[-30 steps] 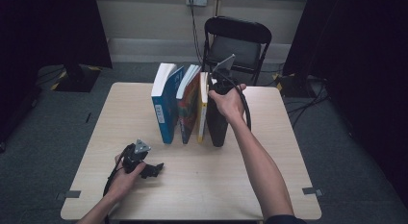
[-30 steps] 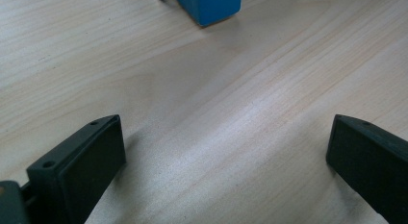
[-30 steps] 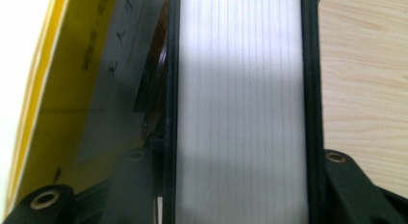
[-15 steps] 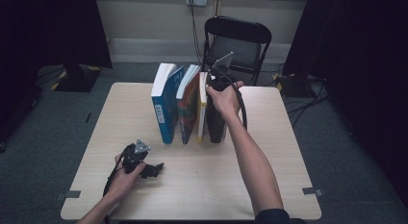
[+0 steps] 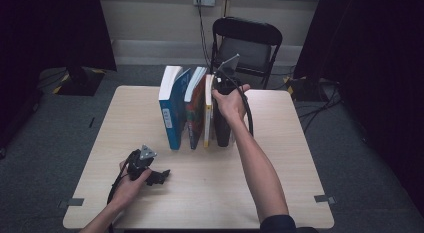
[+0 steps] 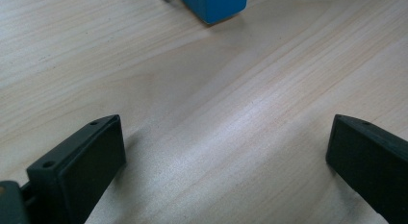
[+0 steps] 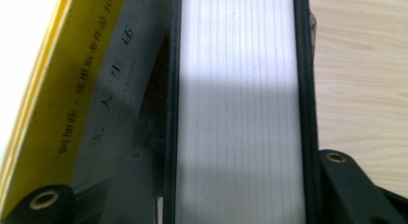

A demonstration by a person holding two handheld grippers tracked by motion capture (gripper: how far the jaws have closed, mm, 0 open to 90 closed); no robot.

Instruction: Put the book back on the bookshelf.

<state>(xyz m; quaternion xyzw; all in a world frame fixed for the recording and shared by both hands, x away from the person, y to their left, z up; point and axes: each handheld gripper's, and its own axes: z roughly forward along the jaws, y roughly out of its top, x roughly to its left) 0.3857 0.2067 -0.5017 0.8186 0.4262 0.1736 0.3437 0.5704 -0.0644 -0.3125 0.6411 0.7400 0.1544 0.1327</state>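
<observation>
Several books stand upright in a row at the middle of the table: a blue book (image 5: 172,110), a red-covered one (image 5: 196,115), a thin yellow book (image 5: 207,118) and a black book (image 5: 222,130) at the right end. My right gripper (image 5: 223,88) comes down on the top of the black book. In the right gripper view its jaws press both covers of the black book (image 7: 235,113), white pages facing up, with the yellow book (image 7: 53,104) beside it. My left gripper (image 5: 161,176) rests low on the table at front left, open with only bare wood between its jaws (image 6: 226,161).
The wooden table (image 5: 280,183) has free room in front of and to the right of the books. A black folding chair (image 5: 247,43) stands behind the far edge. A corner of the blue book (image 6: 214,3) lies ahead of the left gripper.
</observation>
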